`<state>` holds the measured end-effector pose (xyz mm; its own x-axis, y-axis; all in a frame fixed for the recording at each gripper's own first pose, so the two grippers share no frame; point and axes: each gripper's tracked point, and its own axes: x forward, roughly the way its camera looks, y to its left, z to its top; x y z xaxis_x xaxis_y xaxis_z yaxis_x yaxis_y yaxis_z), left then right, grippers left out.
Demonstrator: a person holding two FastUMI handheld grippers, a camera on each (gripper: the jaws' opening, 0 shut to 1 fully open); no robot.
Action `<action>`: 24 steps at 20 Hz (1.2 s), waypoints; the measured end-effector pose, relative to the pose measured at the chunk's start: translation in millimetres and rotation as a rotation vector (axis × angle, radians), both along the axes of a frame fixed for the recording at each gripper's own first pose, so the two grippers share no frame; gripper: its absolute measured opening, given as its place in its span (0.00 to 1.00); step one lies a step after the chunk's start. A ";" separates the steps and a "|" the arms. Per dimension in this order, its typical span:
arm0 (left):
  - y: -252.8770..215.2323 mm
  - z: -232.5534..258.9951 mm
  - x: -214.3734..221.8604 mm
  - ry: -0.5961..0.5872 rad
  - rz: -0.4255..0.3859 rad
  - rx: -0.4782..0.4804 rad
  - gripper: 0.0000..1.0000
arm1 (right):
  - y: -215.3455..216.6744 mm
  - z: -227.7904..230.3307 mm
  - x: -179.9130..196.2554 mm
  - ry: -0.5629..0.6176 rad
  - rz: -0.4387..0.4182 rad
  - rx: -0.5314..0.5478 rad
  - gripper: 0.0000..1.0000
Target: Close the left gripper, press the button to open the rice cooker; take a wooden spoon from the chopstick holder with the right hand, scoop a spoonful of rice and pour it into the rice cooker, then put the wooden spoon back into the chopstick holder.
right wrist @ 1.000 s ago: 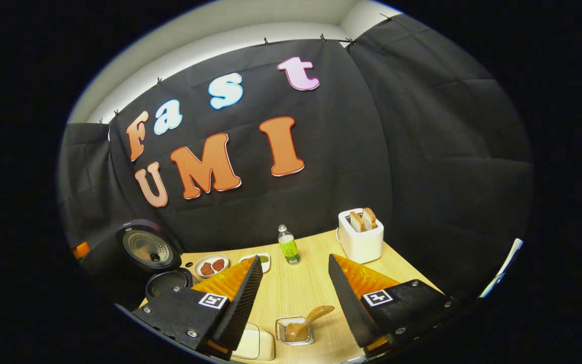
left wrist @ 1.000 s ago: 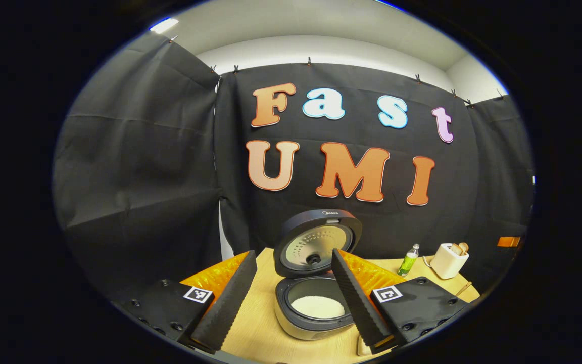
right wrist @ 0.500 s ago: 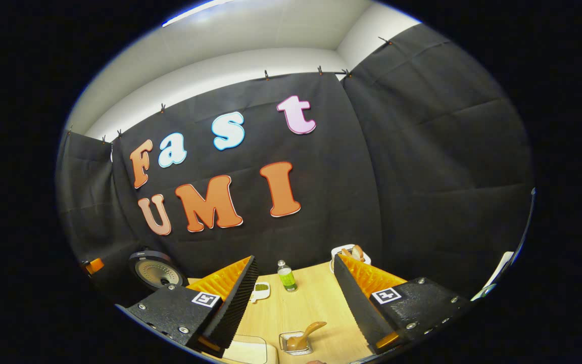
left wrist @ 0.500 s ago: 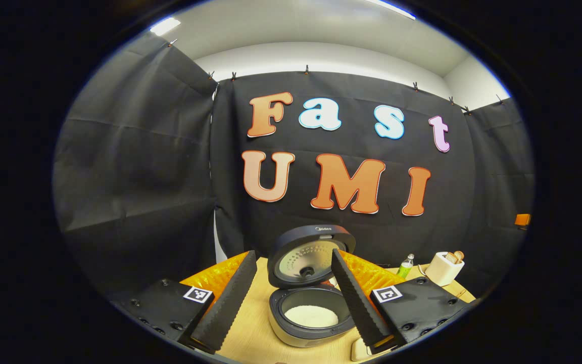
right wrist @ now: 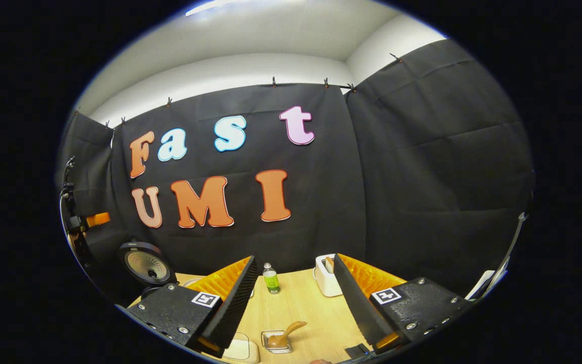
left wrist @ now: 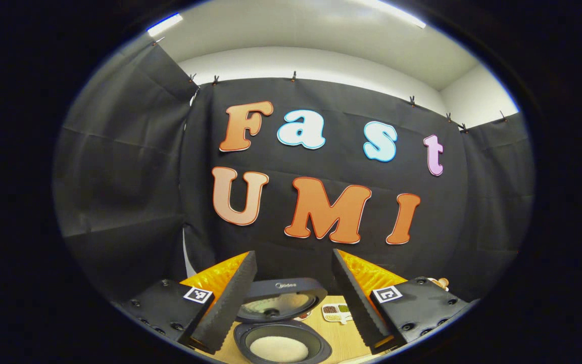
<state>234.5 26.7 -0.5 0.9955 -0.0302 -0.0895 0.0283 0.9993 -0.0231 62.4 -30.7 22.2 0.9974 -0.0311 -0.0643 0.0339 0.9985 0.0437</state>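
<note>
In the left gripper view the rice cooker (left wrist: 281, 344) stands open, its lid (left wrist: 278, 298) tipped back and white rice (left wrist: 278, 349) in the pot. My left gripper (left wrist: 293, 255) is open, held above and short of the cooker, with nothing between its fingers. In the right gripper view a wooden spoon (right wrist: 285, 332) leans in a small clear holder (right wrist: 276, 341) on the table near the front. My right gripper (right wrist: 294, 259) is open above it and holds nothing. The cooker's raised lid (right wrist: 145, 264) is at the far left.
A green bottle (right wrist: 271, 279) and a white toaster (right wrist: 326, 275) stand at the back of the wooden table (right wrist: 311, 308). A pale box (right wrist: 240, 349) lies left of the spoon holder. A small divided dish (left wrist: 335, 312) sits right of the cooker.
Both views have tilted upward, so the table and cooker sit lower in frame. Both grippers stay open and hold nothing. The spoon remains in its holder.
</note>
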 end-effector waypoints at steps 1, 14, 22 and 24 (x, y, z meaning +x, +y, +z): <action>-1.1 -8.1 19.6 0.024 0.004 0.029 1.00 | 2.7 -1.1 -2.2 0.004 0.004 -0.008 0.94; 4.6 -130.2 81.1 0.288 0.009 0.116 0.99 | 0.9 -13.0 -9.8 0.024 -0.023 -0.032 0.94; -34.4 -173.8 -13.0 0.384 -0.083 0.065 0.98 | 9.4 -19.5 -14.5 0.034 0.032 -0.001 0.94; -41.0 -195.3 -37.0 0.403 -0.113 0.045 0.99 | 9.7 -21.6 -16.1 0.045 0.046 -0.004 0.94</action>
